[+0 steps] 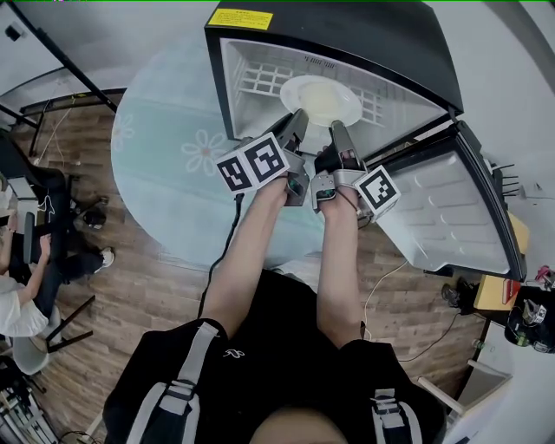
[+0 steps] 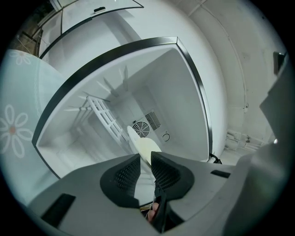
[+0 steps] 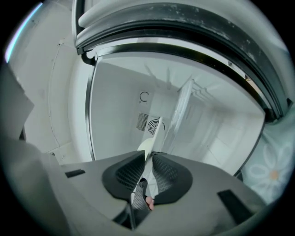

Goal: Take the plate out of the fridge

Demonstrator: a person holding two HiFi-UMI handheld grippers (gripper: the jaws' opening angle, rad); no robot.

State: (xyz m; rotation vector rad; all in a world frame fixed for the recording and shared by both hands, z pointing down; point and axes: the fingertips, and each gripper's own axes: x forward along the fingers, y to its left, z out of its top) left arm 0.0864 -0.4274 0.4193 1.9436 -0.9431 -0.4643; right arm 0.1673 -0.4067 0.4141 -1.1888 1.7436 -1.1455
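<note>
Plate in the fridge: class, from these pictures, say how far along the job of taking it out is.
Done: the fridge door stands open, and the left gripper and right gripper reach inside. In hand: both pairs of jaws are shut on the near rim of the plate. Left: the plate lies inside the fridge, over its wire shelf; it must be lifted out.

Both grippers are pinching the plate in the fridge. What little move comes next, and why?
Probably lift the plate a touch and draw it straight back out of the fridge, both together. The left gripper and right gripper each clamp its near rim, and the door stands open.
</note>
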